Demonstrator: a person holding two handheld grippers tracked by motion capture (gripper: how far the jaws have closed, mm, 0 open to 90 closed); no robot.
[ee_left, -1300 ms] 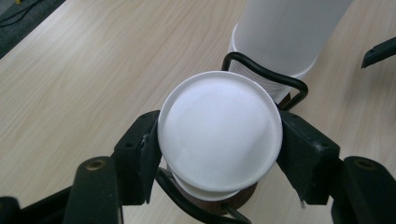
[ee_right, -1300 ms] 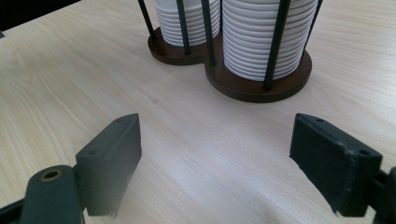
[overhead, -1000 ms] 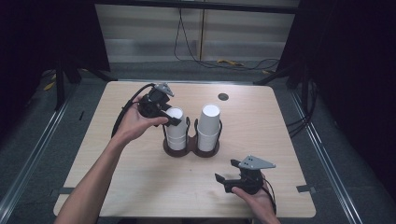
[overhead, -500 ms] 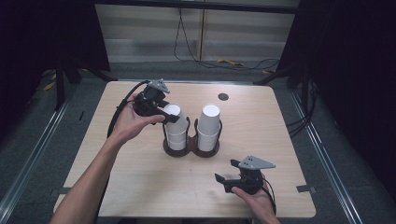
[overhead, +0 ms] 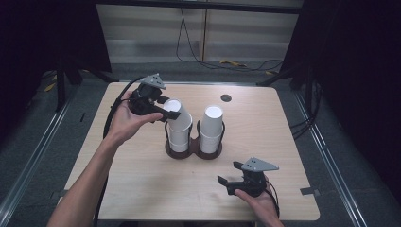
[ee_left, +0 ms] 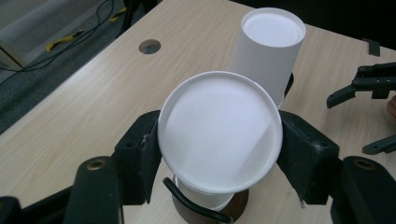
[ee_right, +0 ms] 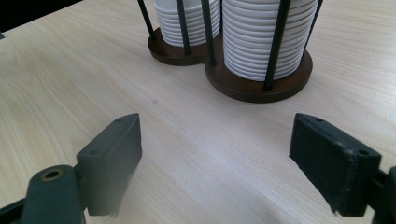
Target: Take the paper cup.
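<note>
Lifted since before, left tongs [overhead: 171,113] tilt top cup [ee_left: 219,130] beside neighbouring stack [overhead: 211,128].

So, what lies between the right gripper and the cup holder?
Nothing: in the right gripper view, only bare table lies between the open right gripper and the cup holder. The high view shows the same gap.

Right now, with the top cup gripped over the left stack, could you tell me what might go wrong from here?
1. The left hand-held gripper squeezes the thin top cup by its sides; it could dent or slip out.
2. The cup below may cling and lift with it.
3. The cup holder has no hold on it, since the right hand-held gripper sits open and apart; a tilted pull could drag or tip it.
</note>
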